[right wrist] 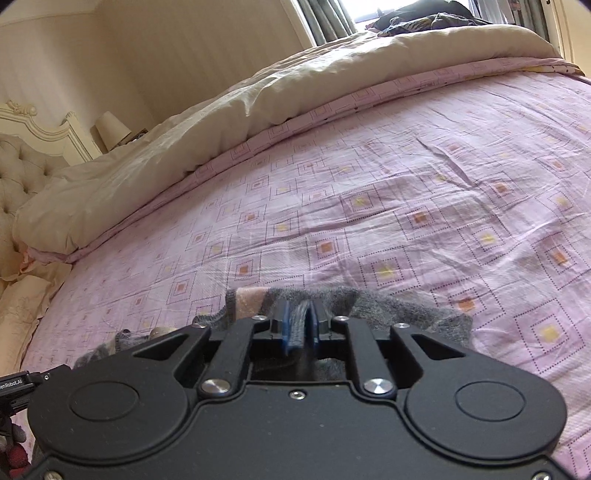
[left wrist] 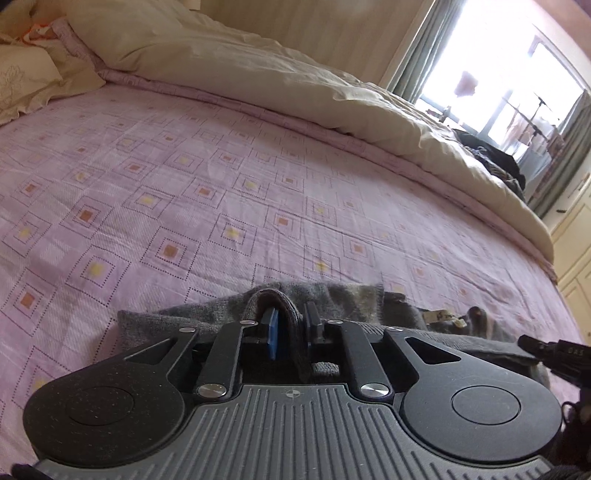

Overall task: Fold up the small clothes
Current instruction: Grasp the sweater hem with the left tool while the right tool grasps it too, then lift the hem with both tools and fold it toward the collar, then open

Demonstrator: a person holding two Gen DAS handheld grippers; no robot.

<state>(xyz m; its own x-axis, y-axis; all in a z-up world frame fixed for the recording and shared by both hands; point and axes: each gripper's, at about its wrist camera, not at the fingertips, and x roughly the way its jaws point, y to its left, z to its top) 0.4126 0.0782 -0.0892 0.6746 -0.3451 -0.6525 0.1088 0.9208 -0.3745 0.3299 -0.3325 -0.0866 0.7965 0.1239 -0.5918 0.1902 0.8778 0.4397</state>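
A small grey knitted garment (left wrist: 343,299) lies on the pink patterned bed sheet (left wrist: 184,192) at the near edge. My left gripper (left wrist: 290,325) is shut on a raised fold of the grey garment, which loops over one blue-padded finger. In the right wrist view the garment (right wrist: 399,306) shows grey with a pale pink patch. My right gripper (right wrist: 300,325) is shut on another fold of it between its blue pads. The right gripper's body shows at the right edge of the left wrist view (left wrist: 554,354). Most of the garment is hidden under the grippers.
A cream duvet (left wrist: 258,66) is bunched along the far side of the bed. Pillows (left wrist: 29,74) lie at the head end by a tufted headboard (right wrist: 22,170). Dark clothes (right wrist: 424,16) are piled near the window. Cream cabinets (left wrist: 576,258) stand beyond the bed's foot.
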